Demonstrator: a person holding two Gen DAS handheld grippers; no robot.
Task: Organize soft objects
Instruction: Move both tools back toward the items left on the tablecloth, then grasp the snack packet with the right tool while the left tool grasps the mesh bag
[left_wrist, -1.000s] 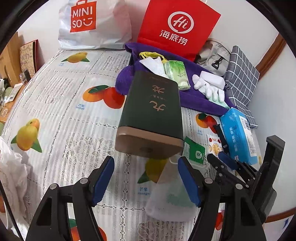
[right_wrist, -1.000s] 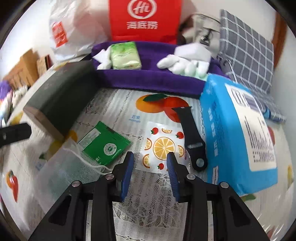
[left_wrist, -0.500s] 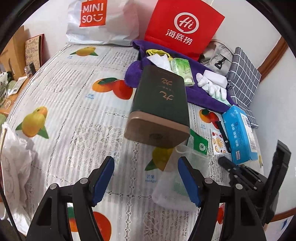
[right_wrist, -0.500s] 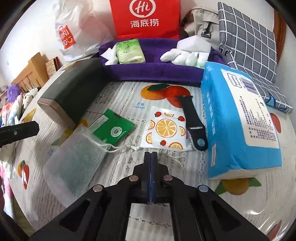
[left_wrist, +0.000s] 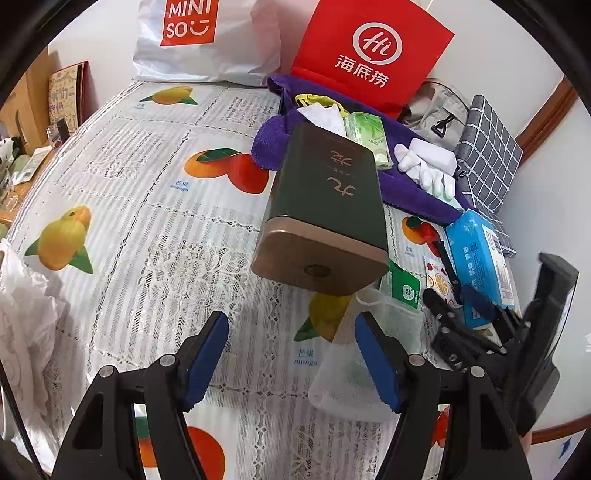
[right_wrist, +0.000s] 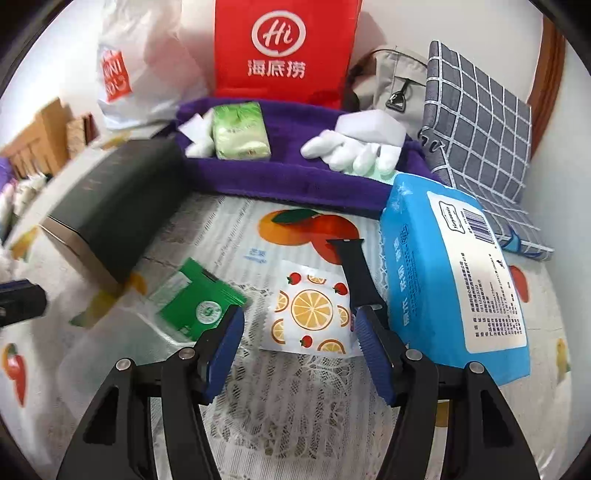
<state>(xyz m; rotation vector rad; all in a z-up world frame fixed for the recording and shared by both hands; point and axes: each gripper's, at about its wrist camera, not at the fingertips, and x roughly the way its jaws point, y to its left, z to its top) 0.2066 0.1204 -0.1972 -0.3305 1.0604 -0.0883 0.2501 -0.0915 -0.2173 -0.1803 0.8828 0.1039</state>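
Right gripper (right_wrist: 297, 332) fingers were clenched half a second ago, now spread wide, holding nothing, straddling the white orange-print sachet (right_wrist: 314, 314). Left gripper (left_wrist: 291, 347) fingers also spread, nothing held, low over the tabletop (left_wrist: 147, 221) with its lace-and-fruit plastic cover. Dark green rectangular tin (left_wrist: 327, 218) lies mid-surface; purple towel (left_wrist: 417, 192) at the back carries a green tissue pack (right_wrist: 242, 131) and white gloves (right_wrist: 351, 153). Blue wet-wipe pack (right_wrist: 454, 269) right, against the white wall (left_wrist: 546, 206).

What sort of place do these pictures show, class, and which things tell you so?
Probably a home room: a fruit-print lace tablecloth, shopping bags against the wall, a purple towel holding tissues.
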